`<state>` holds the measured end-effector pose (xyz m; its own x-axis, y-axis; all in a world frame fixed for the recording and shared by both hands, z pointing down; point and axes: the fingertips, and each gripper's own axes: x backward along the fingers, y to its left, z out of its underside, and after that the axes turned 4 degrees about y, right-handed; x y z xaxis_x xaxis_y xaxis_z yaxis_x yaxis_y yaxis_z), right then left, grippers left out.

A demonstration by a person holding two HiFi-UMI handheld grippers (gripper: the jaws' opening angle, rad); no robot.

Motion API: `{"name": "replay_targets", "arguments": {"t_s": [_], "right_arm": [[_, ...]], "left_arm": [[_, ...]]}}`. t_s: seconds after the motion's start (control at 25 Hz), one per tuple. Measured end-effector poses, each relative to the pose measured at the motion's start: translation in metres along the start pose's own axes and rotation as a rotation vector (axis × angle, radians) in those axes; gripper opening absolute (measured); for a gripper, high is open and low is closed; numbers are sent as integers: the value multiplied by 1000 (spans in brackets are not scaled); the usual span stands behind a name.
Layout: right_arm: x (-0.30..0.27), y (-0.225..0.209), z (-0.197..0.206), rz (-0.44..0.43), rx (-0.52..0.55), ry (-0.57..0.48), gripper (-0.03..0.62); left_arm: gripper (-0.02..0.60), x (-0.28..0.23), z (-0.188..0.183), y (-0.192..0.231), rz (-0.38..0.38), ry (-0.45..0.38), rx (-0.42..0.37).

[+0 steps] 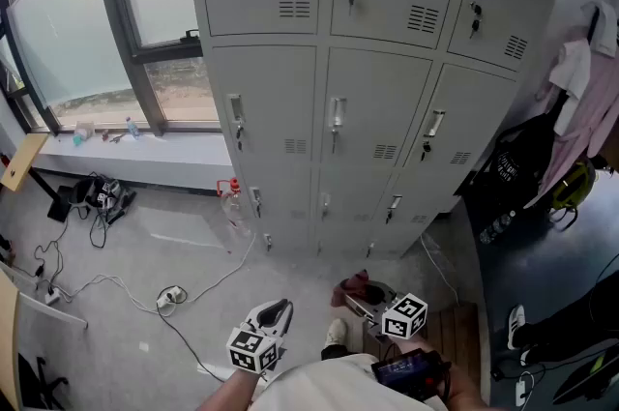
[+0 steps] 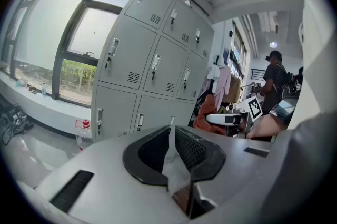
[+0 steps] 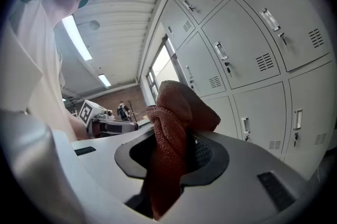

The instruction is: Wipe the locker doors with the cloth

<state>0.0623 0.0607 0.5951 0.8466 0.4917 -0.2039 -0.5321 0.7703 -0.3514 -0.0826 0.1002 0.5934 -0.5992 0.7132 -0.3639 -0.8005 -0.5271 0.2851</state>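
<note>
- The grey locker doors point(image 1: 377, 109) stand ahead of me, beside a window point(image 1: 87, 22).
- Cables point(image 1: 97, 283) trail over the floor at left, and clothes point(image 1: 580, 90) hang at right.
- I hold both grippers low, near my body and well apart from the doors.
- The left gripper point(image 2: 171, 130) has its jaws drawn together with nothing between them.
- The right gripper point(image 3: 176, 136) is clamped on the reddish cloth point(image 3: 176, 107), which bunches up above its jaws.

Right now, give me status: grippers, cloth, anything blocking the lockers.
Left gripper shut, empty. Right gripper shut on red-brown cloth, held low, not touching the locker doors. Cable and bottle on floor near locker base.
</note>
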Motion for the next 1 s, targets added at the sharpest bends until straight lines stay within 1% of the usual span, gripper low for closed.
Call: {"name": "replay_targets", "arguments": {"t_s": [0.2, 0.32, 0.56, 0.8, 0.92, 1.0], "right_arm": [[-2, -63, -36, -7, 22, -2, 117], [1, -102, -52, 1, 30, -10, 117], [20, -174, -65, 36, 3, -18, 117], [39, -218, -88, 88, 31, -26, 117], [44, -237, -113, 127, 79, -35, 117], [46, -248, -137, 148, 128, -46, 117]], "left_arm": [[41, -62, -46, -2, 10, -18, -28], [40, -98, -67, -1, 11, -16, -34], [41, -149, -96, -12, 31, 4, -76], [41, -182, -110, -11, 54, 13, -69], [35, -197, -127, -8, 72, -7, -79], [35, -205, -136, -4, 92, -15, -86]]}}
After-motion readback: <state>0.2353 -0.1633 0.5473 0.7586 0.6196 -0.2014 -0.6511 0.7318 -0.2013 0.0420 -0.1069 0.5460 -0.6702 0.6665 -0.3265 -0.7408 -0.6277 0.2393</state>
